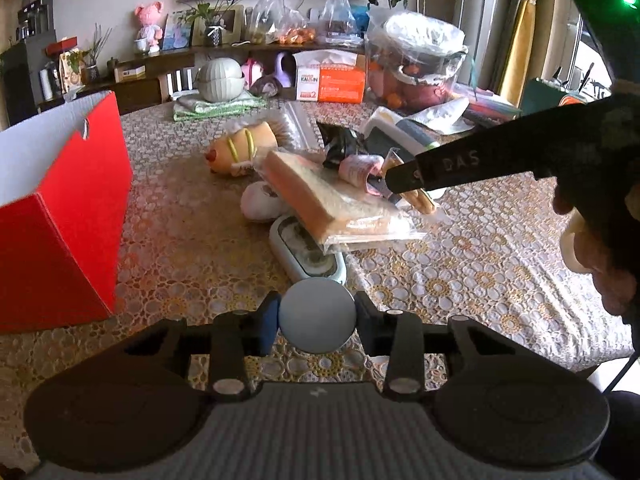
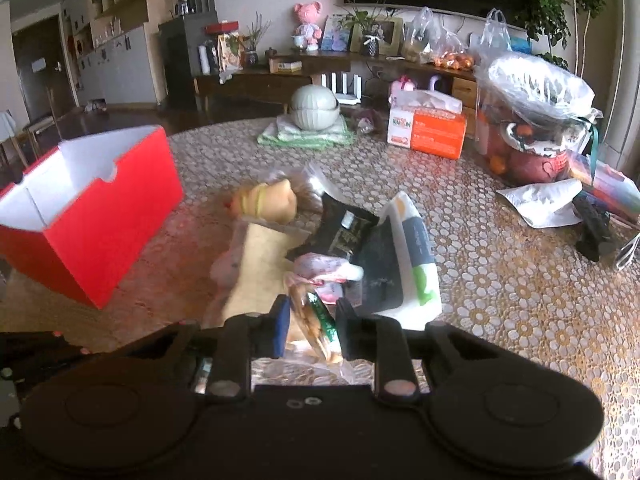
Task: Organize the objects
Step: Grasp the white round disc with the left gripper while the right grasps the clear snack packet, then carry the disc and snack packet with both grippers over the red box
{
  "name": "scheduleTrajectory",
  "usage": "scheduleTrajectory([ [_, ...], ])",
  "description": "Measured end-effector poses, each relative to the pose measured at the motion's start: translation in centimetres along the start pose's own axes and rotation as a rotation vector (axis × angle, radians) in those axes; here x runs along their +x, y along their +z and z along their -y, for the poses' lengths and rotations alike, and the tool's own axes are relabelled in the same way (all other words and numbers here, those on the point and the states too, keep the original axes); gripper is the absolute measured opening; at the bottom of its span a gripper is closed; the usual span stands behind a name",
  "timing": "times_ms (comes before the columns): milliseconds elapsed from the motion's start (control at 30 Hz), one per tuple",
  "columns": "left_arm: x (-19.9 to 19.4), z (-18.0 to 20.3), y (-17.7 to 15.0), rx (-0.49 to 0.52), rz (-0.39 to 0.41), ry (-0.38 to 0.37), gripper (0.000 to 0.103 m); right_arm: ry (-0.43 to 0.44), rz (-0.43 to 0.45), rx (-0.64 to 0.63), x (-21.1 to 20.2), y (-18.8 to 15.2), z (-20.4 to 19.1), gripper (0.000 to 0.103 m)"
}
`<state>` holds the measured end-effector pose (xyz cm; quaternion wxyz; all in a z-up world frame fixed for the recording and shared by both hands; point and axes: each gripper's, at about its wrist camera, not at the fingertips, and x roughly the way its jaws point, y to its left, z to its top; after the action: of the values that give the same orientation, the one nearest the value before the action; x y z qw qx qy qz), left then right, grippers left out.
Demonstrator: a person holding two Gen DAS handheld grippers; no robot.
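My left gripper (image 1: 316, 322) is shut on a pale grey-blue ball (image 1: 317, 316), held low over the patterned tablecloth. My right gripper (image 2: 312, 330) is shut on a clear-wrapped packet of biscuits (image 2: 314, 320); it shows from the side in the left wrist view (image 1: 404, 188) over the pile. The pile holds a bagged slice of bread (image 1: 324, 196), a hot-dog plush toy (image 1: 240, 148), a dark snack packet (image 2: 344, 228) and a white-green pouch (image 2: 416, 256). An open red box (image 1: 60, 216) stands at the left, also in the right wrist view (image 2: 104, 216).
A white oblong case (image 1: 308, 256) lies under the bread. At the table's far side stand an orange tissue box (image 2: 428, 128), a bagged pot (image 2: 532, 120), a white ceramic jar on folded cloth (image 2: 314, 110) and a black object (image 2: 596, 224).
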<state>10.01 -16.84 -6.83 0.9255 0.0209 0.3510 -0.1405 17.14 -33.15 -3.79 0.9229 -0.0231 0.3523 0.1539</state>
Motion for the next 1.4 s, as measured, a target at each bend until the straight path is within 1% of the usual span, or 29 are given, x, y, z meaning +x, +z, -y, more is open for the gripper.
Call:
scheduleTrajectory([
  [167, -1.9, -0.4, 0.6, 0.009, 0.023, -0.008, 0.038, 0.020, 0.027, 0.022, -2.5, 0.6, -1.1, 0.024],
  [367, -4.2, -1.0, 1.4, 0.024, 0.041, -0.013, 0.038, 0.027, 0.057, 0.016, -4.9, 1.1, -2.9, 0.024],
  [633, -7.1, -3.1, 2.6, 0.021, 0.082, -0.023, 0.038, 0.034, 0.079, -0.009, -6.4, 2.5, -5.6, 0.023],
  [733, -8.1, -4.1, 3.2, 0.027, 0.105, -0.015, 0.038, 0.044, 0.087, -0.024, -6.6, 3.3, -6.9, 0.023],
  [900, -9.4, -6.3, 4.2, 0.028, 0.121, 0.000, 0.038, 0.073, 0.101, -0.046, -6.5, 4.6, -9.3, 0.023],
  [1067, -10.6, -9.4, 5.3, 0.023, 0.124, 0.022, 0.038, 0.100, 0.102, -0.080, -5.7, 6.2, -11.8, 0.023],
  [1200, -11.5, -12.3, 5.9, 0.008, 0.127, 0.053, 0.038, 0.129, 0.102, -0.104, -4.9, 7.6, -13.6, 0.023],
  [1400, -12.1, -17.0, 6.4, -0.015, 0.107, 0.110, 0.038, 0.162, 0.079, -0.130, -2.5, 9.2, -16.6, 0.023],
])
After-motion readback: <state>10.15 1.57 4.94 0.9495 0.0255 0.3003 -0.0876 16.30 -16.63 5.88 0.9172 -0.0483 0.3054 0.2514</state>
